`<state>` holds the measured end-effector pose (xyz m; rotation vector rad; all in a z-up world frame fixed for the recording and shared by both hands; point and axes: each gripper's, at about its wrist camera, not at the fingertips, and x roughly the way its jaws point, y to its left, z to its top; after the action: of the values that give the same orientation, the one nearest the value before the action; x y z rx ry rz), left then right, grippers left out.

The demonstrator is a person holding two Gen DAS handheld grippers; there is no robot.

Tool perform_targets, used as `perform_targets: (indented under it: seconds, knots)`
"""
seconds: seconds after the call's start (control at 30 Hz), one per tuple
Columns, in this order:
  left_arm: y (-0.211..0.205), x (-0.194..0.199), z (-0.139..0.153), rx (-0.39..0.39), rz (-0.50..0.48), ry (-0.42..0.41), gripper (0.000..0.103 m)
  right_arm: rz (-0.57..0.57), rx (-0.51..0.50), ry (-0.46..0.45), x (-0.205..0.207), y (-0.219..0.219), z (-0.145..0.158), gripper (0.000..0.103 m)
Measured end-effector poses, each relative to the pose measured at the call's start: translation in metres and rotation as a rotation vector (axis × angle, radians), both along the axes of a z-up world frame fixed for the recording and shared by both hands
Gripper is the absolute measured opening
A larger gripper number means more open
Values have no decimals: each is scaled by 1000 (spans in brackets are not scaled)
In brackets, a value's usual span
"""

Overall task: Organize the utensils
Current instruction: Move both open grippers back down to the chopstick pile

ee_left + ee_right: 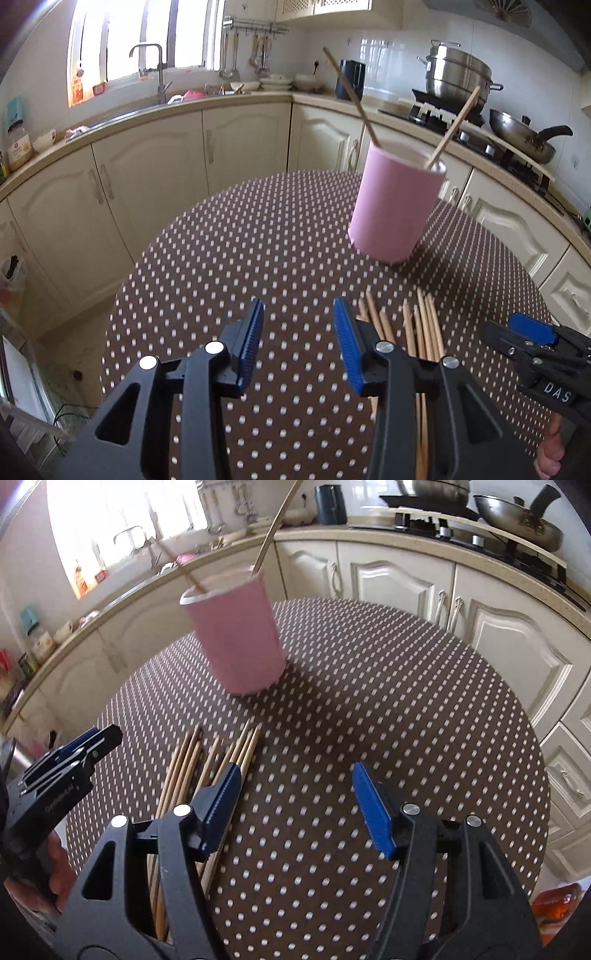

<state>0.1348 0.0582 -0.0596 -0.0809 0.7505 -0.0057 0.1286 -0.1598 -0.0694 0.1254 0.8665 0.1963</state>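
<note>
A round counter [258, 236] under a brown cloth with white dots fills the middle of both views. Behind it, from nine to three o'clock, run cream cabinets [243, 144]. A tap [155, 62] and sink stand below the bright window [147, 33] at eleven o'clock. At one o'clock a steel steamer pot [458, 74] sits on the hob, with a wok [521, 136] beside it and a dark jug [349, 79] near the corner.

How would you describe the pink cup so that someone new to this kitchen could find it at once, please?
Start at the round table with the brown, white-dotted cloth in the middle of the kitchen. The pink cup stands upright on it, beyond the loose chopsticks lying flat. It is the only container on the table, with two chopsticks leaning out of it.
</note>
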Motion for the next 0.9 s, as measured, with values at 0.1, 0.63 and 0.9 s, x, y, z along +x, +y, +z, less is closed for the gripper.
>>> perform_targets:
  seconds: [0.1, 0.63, 0.9]
  knots:
    - [2, -7, -6, -8, -4, 22, 40, 20, -8, 19, -5, 7, -5, 63]
    - [2, -31, -25, -61, -41, 69, 42, 39, -109, 47, -12, 36, -21, 66]
    - [0, -31, -25, -72, -50, 71, 48, 5, -164, 76, -10, 41, -18, 66]
